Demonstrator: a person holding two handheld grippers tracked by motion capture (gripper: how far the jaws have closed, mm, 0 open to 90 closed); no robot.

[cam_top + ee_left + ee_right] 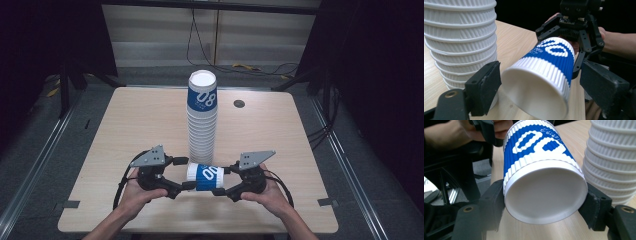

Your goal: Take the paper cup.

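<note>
High view, L to R: left gripper (185, 173) sits near the front edge of the wooden table (125, 125), held in the person's left hand (134, 192). Its jaws are spread wide to either side of the rim end of the blue-and-white cup (205, 177); in the left gripper view 1 pad is just beside the rim and the other stands well clear, so it's not gripping.

Center: the cup lies on its side between the 2 grippers, just in front of the tall stack of white ribbed cups (202, 120). The stack's top cup has a blue band w/ "08". Left gripper view shows the cup (544, 75) tilted, open mouth toward the camera, stack (461, 40) at left.

Right: right gripper (224, 180), in the right hand (267, 192), is clamped on the cup's base end; in the right gripper view both pads press the cup (541, 182) w/ the stack (611, 157) beside it.
</note>
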